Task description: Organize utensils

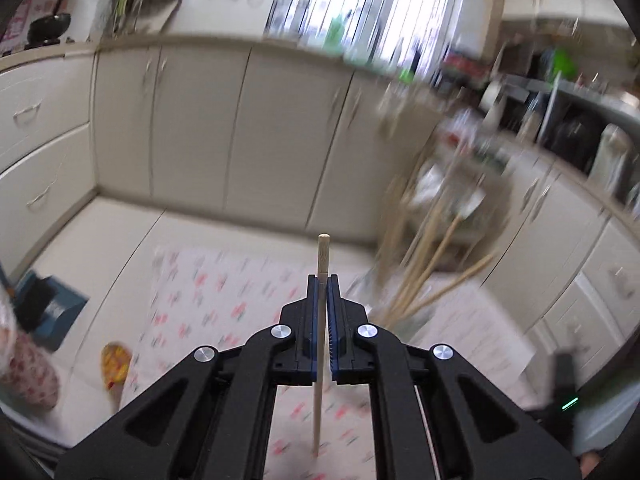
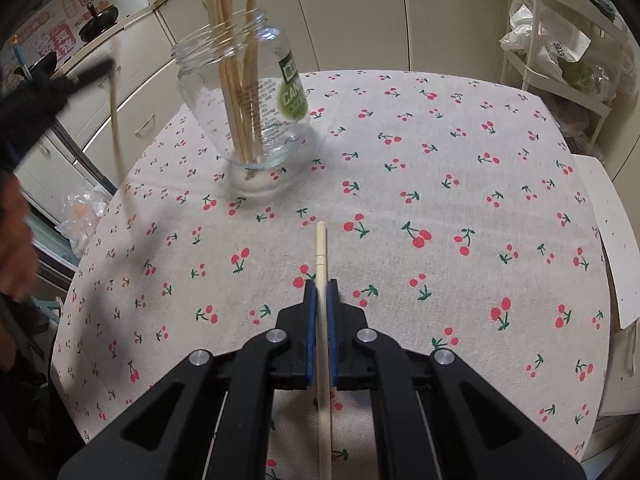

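My left gripper (image 1: 322, 280) is shut on a wooden chopstick (image 1: 322, 252) that stands upright between its blue pads, held above the cherry-print tablecloth (image 1: 224, 300). To its right, blurred, stands the glass jar (image 1: 404, 316) with several chopsticks in it. In the right wrist view my right gripper (image 2: 321, 285) is shut on another chopstick (image 2: 321, 248), low over the tablecloth (image 2: 440, 184). The glass jar (image 2: 276, 128) with a green label holds several chopsticks (image 2: 240, 92) at the table's far left. The left gripper (image 2: 94, 72) with its chopstick (image 2: 116, 132) shows blurred at the left edge.
Cream kitchen cabinets (image 1: 192, 128) line the far walls. A white shelf rack (image 2: 560, 64) with plastic bags stands at the back right. A person's hand (image 2: 14, 240) shows at the left edge. A slipper (image 1: 116, 364) and a blue box (image 1: 56, 308) lie on the floor.
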A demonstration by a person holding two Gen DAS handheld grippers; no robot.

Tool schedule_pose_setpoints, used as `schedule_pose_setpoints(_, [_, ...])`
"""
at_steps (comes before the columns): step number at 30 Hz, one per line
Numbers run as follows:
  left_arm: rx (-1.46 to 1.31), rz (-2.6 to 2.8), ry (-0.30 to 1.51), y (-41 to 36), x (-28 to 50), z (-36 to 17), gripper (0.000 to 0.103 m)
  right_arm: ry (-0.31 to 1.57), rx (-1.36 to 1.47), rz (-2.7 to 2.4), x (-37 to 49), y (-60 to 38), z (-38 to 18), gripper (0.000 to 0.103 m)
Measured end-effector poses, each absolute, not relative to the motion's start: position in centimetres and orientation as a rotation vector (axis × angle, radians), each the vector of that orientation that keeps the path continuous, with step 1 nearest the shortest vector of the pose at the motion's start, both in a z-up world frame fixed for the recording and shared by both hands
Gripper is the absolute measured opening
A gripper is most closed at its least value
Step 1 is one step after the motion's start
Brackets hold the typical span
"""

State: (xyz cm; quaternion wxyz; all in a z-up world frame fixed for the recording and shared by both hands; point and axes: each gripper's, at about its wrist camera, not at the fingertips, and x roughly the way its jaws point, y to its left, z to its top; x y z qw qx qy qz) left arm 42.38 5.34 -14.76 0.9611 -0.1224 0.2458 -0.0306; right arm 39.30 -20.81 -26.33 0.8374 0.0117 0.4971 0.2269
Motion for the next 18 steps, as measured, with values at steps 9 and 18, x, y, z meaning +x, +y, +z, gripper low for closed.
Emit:
schedule_pose_setpoints(9, [-0.261, -0.151, 0.341, 1.8, 43.6, -9.4, 0.000, 1.053, 0.027, 0.487, 39.8, -21.2, -26.4, 0.006])
schedule_pose_setpoints(18, [-0.143, -0.019, 0.610, 3.4, 48.6, -14.3, 0.006, 1.058, 0.033, 0.489, 39.6, -21.1, -26.4, 0.006])
